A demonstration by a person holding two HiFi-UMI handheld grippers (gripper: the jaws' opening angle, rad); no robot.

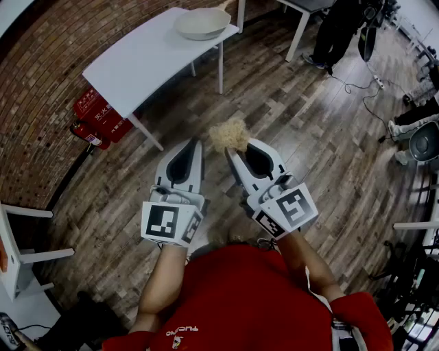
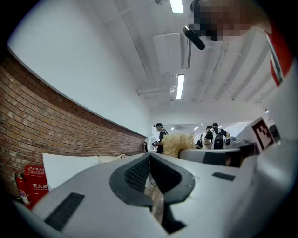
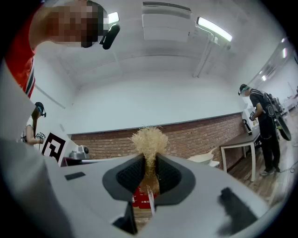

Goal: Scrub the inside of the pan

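Observation:
A cream pan (image 1: 202, 22) sits on a white table (image 1: 137, 58) at the far side of the room, well away from both grippers. My right gripper (image 1: 236, 147) is shut on a straw-coloured fibre scrubber (image 1: 228, 134). In the right gripper view the scrubber's tuft (image 3: 149, 139) sticks out past the jaws of that gripper (image 3: 149, 160). My left gripper (image 1: 195, 142) is held beside the right one, jaws together with nothing between them (image 2: 150, 156). The scrubber (image 2: 178, 143) shows just to its right in the left gripper view.
Red fire extinguisher boxes (image 1: 103, 113) stand against the brick wall under the white table. A second table (image 1: 309, 8) with a person (image 1: 339, 31) beside it is at the far right. Wooden floor (image 1: 309, 130) lies between me and the tables. Cables trail at the right (image 1: 363, 89).

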